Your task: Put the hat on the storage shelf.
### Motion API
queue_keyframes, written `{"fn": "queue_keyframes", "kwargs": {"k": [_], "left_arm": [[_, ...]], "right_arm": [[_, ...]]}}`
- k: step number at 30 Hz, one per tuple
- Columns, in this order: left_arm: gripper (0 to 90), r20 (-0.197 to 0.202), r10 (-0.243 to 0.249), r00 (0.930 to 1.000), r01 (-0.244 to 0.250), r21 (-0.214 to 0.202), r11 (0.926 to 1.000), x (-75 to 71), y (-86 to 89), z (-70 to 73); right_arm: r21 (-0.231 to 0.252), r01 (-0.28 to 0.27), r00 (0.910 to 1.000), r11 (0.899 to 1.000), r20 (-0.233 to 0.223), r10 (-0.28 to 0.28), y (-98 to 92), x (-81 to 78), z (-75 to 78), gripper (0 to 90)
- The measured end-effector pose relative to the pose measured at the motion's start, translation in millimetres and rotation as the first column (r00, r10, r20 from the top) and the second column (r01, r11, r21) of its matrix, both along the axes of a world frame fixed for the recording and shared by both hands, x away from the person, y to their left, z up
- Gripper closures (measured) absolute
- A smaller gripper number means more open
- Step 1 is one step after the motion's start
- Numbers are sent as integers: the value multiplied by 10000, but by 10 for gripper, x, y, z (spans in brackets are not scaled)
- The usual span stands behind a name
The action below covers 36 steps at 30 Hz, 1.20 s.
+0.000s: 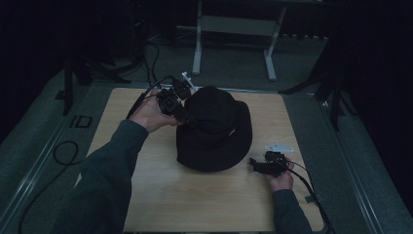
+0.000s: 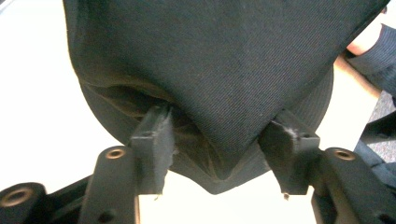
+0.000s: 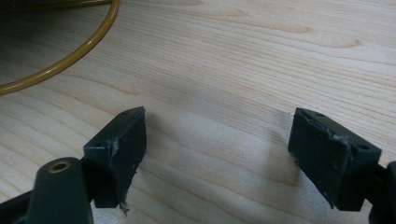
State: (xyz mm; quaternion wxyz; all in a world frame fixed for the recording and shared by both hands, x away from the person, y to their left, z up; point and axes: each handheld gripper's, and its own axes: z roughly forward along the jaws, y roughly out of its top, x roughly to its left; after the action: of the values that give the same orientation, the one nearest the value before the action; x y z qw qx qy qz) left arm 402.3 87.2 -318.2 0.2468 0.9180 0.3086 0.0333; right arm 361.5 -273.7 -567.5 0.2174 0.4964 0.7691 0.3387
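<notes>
The black hat [image 1: 214, 129] lies mid-table, a fold of its brim [image 2: 224, 158] sagging between the left gripper [image 2: 224, 149]'s jaws, which stand parted and off the cloth. Best withdraw straight back, snagging nothing. The right gripper [image 3: 219, 149]'s jaws gape wide, holding nothing, over the pale wooden table [image 3: 243, 56]; the room is dark.

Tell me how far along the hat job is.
Done: the black hat sits crown-up on the table. In hand: the left gripper stands open around its brim, pads off the fabric. Left: the right gripper rests open on bare wood, unused.
</notes>
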Motion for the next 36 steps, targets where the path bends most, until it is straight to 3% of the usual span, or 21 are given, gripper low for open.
{"fn": "queue_keyframes", "kwargs": {"k": [13, 24, 36], "left_arm": [[344, 213, 374, 9991, -364, -477, 9982, -40, 115, 89], [278, 563, 876, 9946, -842, -591, 9947, -49, 261, 166], [228, 877, 1426, 9859, -1395, -406, 9894, -28, 406, 163]], "right_arm": [[-1, 0, 10000, 10000, 1, 0, 0, 0, 0, 192], [-2, -1, 10000, 10000, -1, 1, 0, 0, 0, 192], [2, -17, 10000, 10000, -7, 17, 2, 3, 0, 192]]}}
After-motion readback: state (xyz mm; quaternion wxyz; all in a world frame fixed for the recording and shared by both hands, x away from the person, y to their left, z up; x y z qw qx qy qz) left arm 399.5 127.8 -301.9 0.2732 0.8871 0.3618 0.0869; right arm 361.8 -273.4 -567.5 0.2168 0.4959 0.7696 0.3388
